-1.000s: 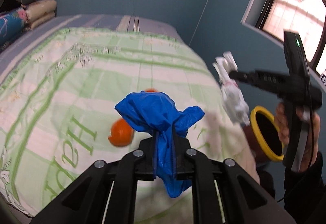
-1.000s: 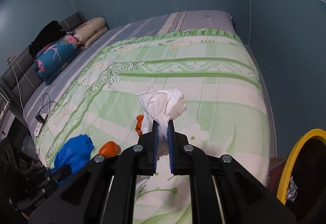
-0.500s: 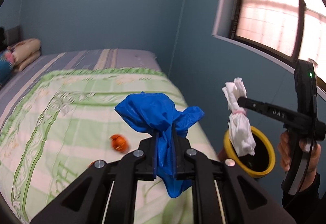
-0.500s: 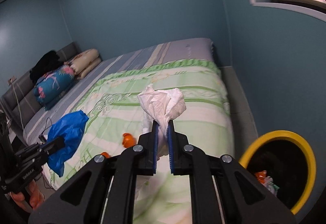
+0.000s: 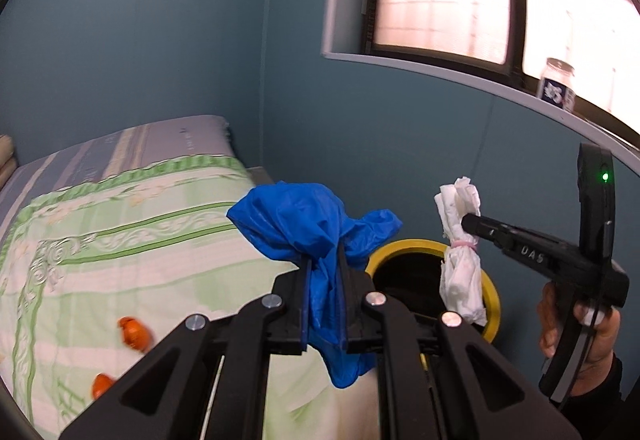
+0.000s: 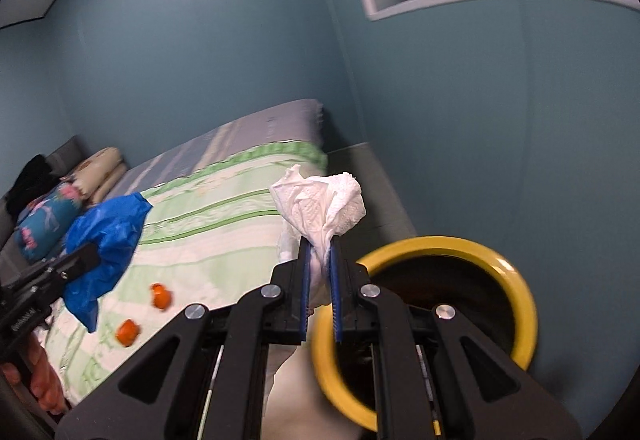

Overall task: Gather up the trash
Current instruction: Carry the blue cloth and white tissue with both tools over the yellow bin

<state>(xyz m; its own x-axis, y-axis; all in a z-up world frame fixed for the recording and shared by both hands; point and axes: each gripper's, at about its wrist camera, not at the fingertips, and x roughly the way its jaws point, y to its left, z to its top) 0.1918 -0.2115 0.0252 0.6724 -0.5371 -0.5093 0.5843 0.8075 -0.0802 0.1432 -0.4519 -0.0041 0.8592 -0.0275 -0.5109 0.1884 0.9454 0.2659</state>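
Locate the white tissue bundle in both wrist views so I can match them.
Left wrist: white tissue bundle at right of centre, clamped in the right gripper, in front of the bin.
Right wrist: bundle at centre, between that gripper's own fingers.
Shared landmark: yellow-rimmed bin.

My left gripper (image 5: 323, 282): black, blue bag (image 5: 316, 228). My right gripper (image 6: 320, 282): black, blue pads, white tissue (image 6: 322, 208). Bin (image 6: 520, 296): yellow rim, dark inside. Blanket (image 5: 132, 236): green-and-cream stripes, scroll pattern. 2 orange scraps (image 6: 128, 332). Walls (image 5: 160, 40): teal.
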